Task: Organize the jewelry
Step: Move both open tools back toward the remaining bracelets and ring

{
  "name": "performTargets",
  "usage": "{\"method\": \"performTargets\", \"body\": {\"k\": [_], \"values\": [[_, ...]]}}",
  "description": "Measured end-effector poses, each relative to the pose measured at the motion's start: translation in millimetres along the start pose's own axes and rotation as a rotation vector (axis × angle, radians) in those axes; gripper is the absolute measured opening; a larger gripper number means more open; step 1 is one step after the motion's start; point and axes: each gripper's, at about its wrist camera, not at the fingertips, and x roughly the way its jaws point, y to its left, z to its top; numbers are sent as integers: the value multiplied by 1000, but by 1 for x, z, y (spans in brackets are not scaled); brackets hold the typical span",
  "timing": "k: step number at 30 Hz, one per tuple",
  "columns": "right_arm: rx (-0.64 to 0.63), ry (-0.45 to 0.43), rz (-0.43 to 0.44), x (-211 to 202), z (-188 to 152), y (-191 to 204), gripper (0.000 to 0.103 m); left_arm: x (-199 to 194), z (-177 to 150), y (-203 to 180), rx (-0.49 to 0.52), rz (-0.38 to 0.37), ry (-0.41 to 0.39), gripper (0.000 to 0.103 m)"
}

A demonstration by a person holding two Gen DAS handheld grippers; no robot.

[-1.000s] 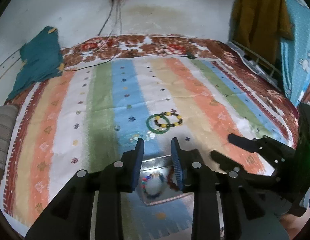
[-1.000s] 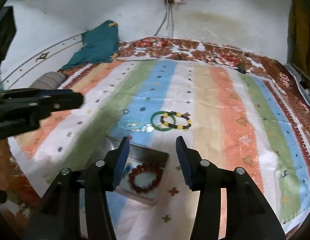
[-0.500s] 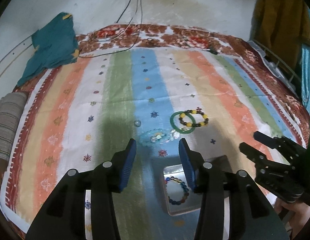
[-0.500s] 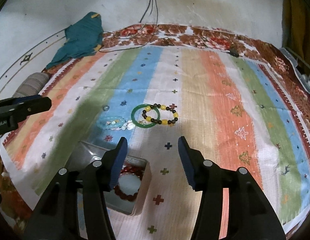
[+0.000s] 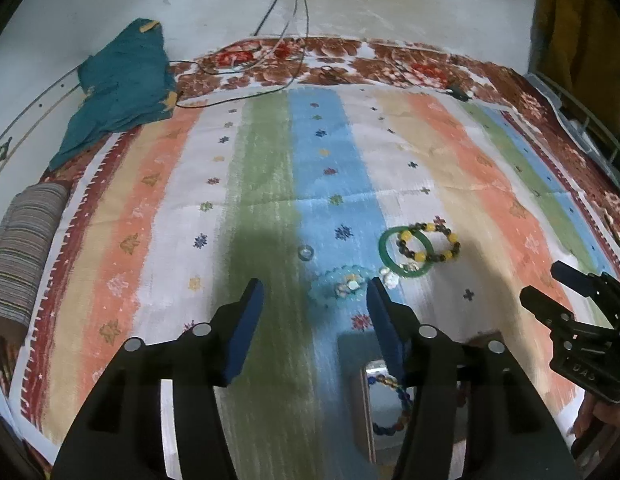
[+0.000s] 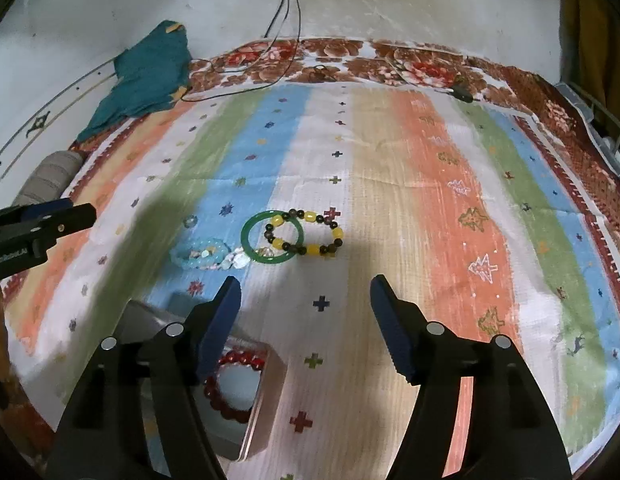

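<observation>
Jaws, both grippers: parted and empty, and they have just been opening wider with nothing between the pads; presumably readied for the next pick.

Left gripper (image 5: 312, 300): tilted down over the striped cloth (image 5: 270, 184), its gap just short of the pale blue beaded bracelet (image 5: 342, 286), the likeliest next item for it.

Right gripper (image 6: 304, 300): likewise tilted down, open toward the green bangle (image 6: 272, 237) and the yellow-and-dark beaded bracelet (image 6: 304, 234), neither touched.

Loose items, centre of cloth:
- Green bangle, lying flat, overlapped by the yellow-and-dark beaded bracelet, so lifting one may drag the other.
- Pale blue beaded bracelet, just beside the bangle, small white charms or beads (image 6: 236, 260) between the two; whether these belong to it cannot be told.
- Small clear ring (image 5: 305, 253), apart from the rest, on the blue stripe.

Metal tray (image 6: 270, 384): nearest the camera, below both grippers, serving as the collecting place. Holds a red beaded bracelet (image 6: 234, 384) and a multicoloured beaded bracelet (image 5: 390, 404), side by side.

Progress, judged: two pieces stowed, four or so left on the cloth.

Surroundings: teal garment (image 5: 122, 88) at the far left corner; cables (image 5: 294, 8) hanging down the wall.
</observation>
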Motion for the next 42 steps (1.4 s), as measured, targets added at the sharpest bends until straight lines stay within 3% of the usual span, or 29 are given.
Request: {"method": "performTargets", "body": {"k": [13, 32, 42], "values": [[4, 18, -32, 21, 11, -9, 71, 35, 13, 9, -11, 48, 28, 60], [15, 68, -44, 56, 22, -16, 78, 80, 22, 8, 2, 45, 102, 71], [25, 98, -55, 78, 25, -22, 78, 101, 25, 14, -9, 63, 133, 72]]}}
